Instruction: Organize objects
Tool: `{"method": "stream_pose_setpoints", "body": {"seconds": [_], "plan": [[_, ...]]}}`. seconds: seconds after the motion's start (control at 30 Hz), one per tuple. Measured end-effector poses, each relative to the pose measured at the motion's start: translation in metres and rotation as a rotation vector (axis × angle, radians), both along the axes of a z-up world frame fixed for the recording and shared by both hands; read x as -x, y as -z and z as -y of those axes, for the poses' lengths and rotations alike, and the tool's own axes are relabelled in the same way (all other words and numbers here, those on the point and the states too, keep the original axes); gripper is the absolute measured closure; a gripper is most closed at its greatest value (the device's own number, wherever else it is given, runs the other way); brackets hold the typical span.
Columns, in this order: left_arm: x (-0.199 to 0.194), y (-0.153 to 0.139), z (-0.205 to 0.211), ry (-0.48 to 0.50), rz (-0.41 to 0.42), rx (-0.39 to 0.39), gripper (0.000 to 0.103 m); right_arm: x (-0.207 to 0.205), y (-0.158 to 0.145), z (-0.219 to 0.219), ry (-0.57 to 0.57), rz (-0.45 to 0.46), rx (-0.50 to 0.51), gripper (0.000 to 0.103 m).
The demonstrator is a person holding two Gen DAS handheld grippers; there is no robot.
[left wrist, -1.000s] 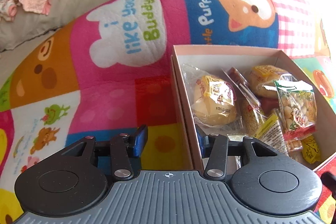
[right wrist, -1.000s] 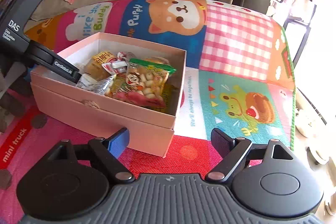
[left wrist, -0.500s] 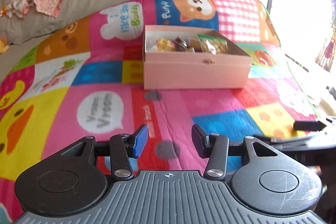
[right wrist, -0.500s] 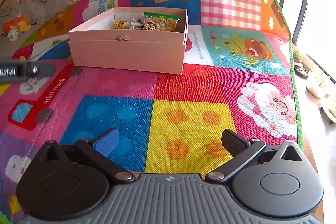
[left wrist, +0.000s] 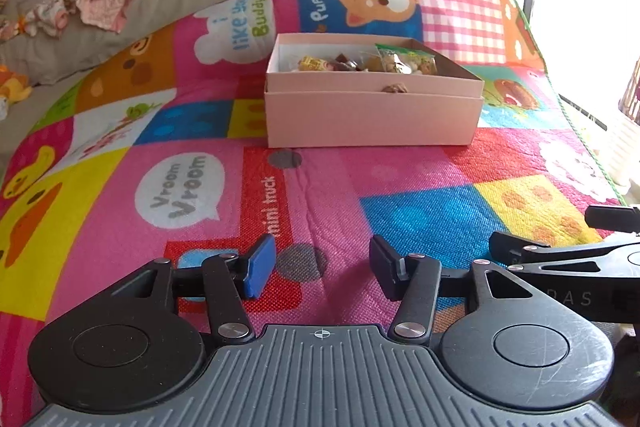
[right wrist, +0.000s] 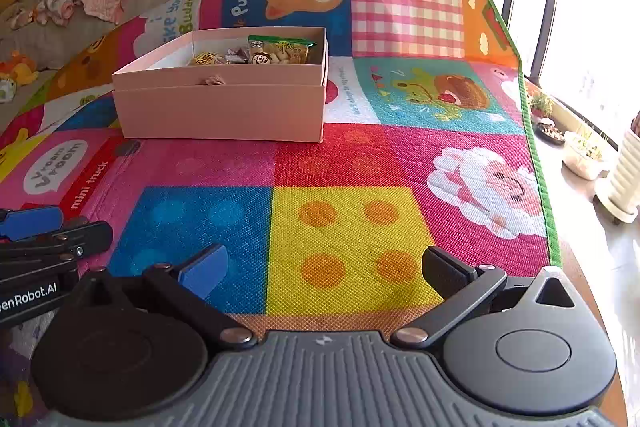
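Nearest you, your left claw (left wrist: 322, 269) and right claw (right wrist: 324, 273) stand spread and empty, the left having just widened, above the patchwork mat (right wrist: 360, 227), while the pink box (left wrist: 372, 115) of snack packets (right wrist: 280, 51) sits well beyond them.

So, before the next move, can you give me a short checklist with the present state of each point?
1. Left tool empty and open: ok, nothing between the pads.
2. Right tool empty and open: ok, its jaws stand wide apart.
3. Pink box upright on the play mat: ok.
4. Snack packets inside the box: ok, none seen lying on the mat.
5. Both tools clear of the box: ok.
6. Box lid on: not ok, the top is open.
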State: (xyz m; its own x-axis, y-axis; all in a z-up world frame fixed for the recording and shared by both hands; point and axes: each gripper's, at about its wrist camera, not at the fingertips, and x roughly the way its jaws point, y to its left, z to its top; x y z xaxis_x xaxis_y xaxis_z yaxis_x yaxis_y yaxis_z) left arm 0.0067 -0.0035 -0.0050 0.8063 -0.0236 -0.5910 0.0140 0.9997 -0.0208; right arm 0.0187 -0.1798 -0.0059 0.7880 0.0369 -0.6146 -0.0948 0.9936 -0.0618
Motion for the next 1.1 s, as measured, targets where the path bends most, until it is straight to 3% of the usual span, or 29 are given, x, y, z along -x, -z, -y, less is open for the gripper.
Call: {"method": "stream_pose_setpoints", "body": {"seconds": [0.17, 1.1], "plan": [[-0.001, 0.000, 0.004, 0.004, -0.001, -0.020, 0.042, -0.005, 0.001, 0.010, 0.005, -0.028, -0.074, 0.000], [0.000, 0.000, 0.002, 0.005, -0.003, -0.006, 0.042, -0.002, 0.002, 0.007, 0.023, -0.023, -0.068, 0.000]]}}
